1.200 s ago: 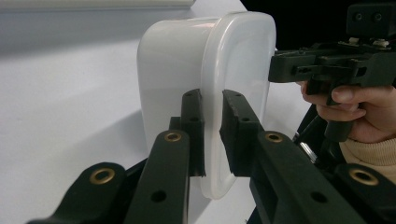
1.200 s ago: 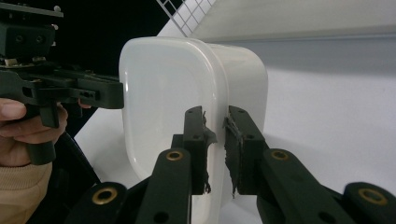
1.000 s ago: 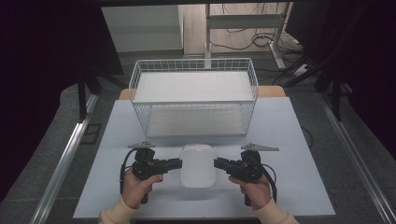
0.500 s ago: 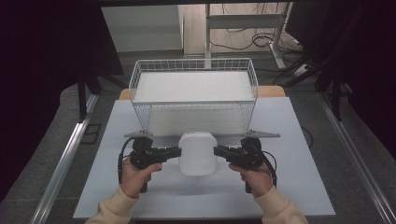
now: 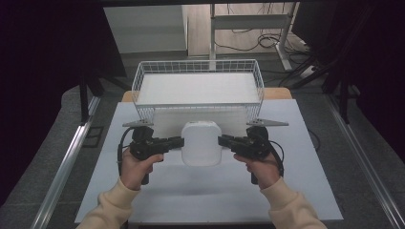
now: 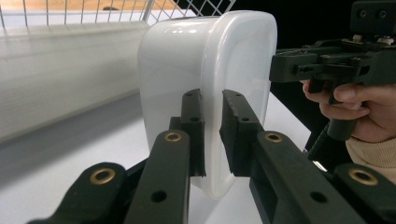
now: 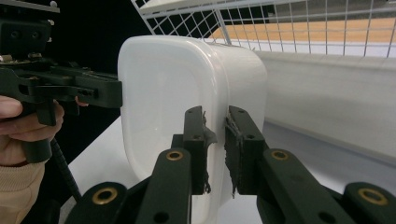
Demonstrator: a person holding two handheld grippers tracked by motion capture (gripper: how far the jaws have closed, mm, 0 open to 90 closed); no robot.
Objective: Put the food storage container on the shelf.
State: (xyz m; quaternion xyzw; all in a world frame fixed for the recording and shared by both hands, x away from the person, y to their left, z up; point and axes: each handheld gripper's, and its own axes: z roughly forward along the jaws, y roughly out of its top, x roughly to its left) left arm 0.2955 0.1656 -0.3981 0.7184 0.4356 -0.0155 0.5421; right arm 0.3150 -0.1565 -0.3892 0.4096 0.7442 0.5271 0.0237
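Note:
A white rounded plastic container (image 5: pixel 201 143) hangs above the white table, held from both sides. My left gripper (image 5: pixel 177 141) is shut on its left rim, and in the left gripper view the two jaws pinch the thin edge of the container (image 6: pixel 224 88). My right gripper (image 5: pixel 223 140) is shut on the opposite rim. The right gripper view shows worn pads clamped on the rim of the container (image 7: pixel 187 93). A white wire basket (image 5: pixel 198 88) stands just behind the container. Each gripper view also shows the other hand with its gripper beyond the container.
The white tabletop (image 5: pixel 210 191) reaches forward toward the person's sleeves. Metal rails run along both sides of the table, the left one (image 5: pixel 67 167) close by. A desk frame and cables (image 5: pixel 267 38) stand on the floor behind the basket.
Both hands have risen and moved away from the person toward the basket, carrying the white container between them. The grips look the same.

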